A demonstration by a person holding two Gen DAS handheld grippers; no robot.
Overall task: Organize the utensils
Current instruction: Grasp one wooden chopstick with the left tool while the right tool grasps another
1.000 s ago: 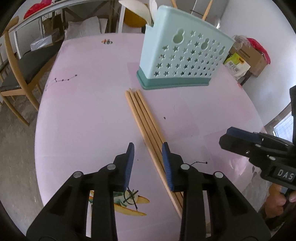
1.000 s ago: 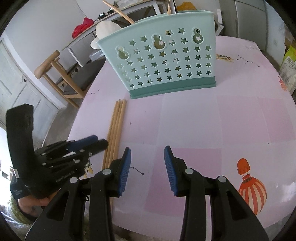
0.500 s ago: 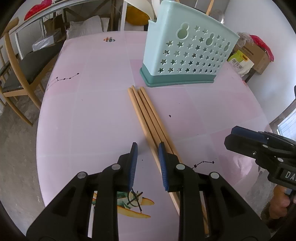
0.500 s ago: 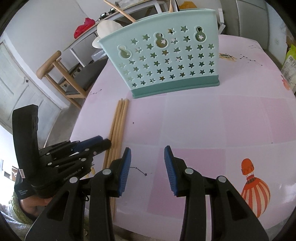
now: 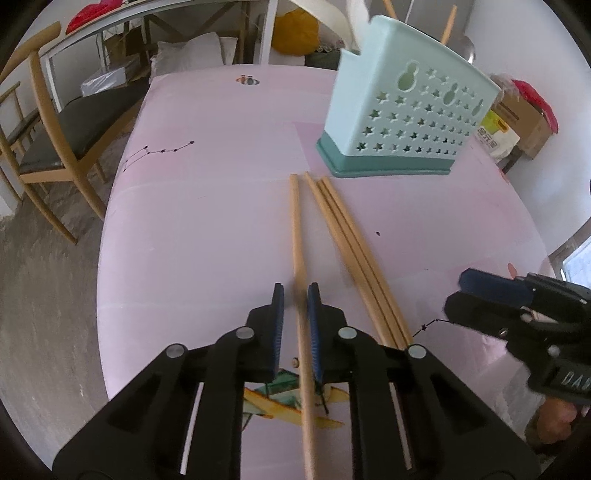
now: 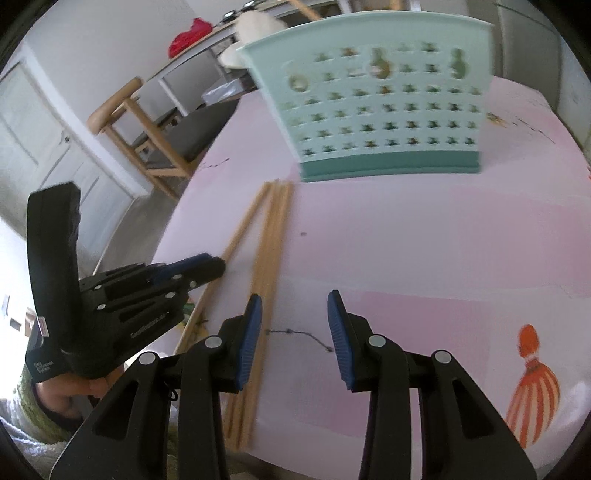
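Three wooden chopsticks lie on the pink table (image 5: 203,221) in front of a mint-green star-holed utensil holder (image 5: 406,122) (image 6: 388,110). One chopstick (image 5: 297,229) (image 6: 240,236) runs between the pads of my left gripper (image 5: 295,288) (image 6: 216,264). Its jaws are closing: the right pad touches the stick and a thin gap shows on the left. The other two chopsticks (image 5: 354,251) (image 6: 271,251) lie side by side, passing under the left finger of my right gripper (image 6: 295,295) (image 5: 458,291). That gripper is open and closing slightly, with nothing between its pads.
The holder holds a white spoon (image 5: 354,14) and wooden handles (image 5: 448,26). A wooden chair (image 5: 48,147) (image 6: 122,107) stands beyond the table's left edge, and cardboard boxes (image 5: 524,122) stand to the right. A person's hand (image 6: 70,391) grips the left tool.
The left jaws have narrowed around one chopstick, which has swung away from the other two. The right gripper has shifted left over the remaining pair.
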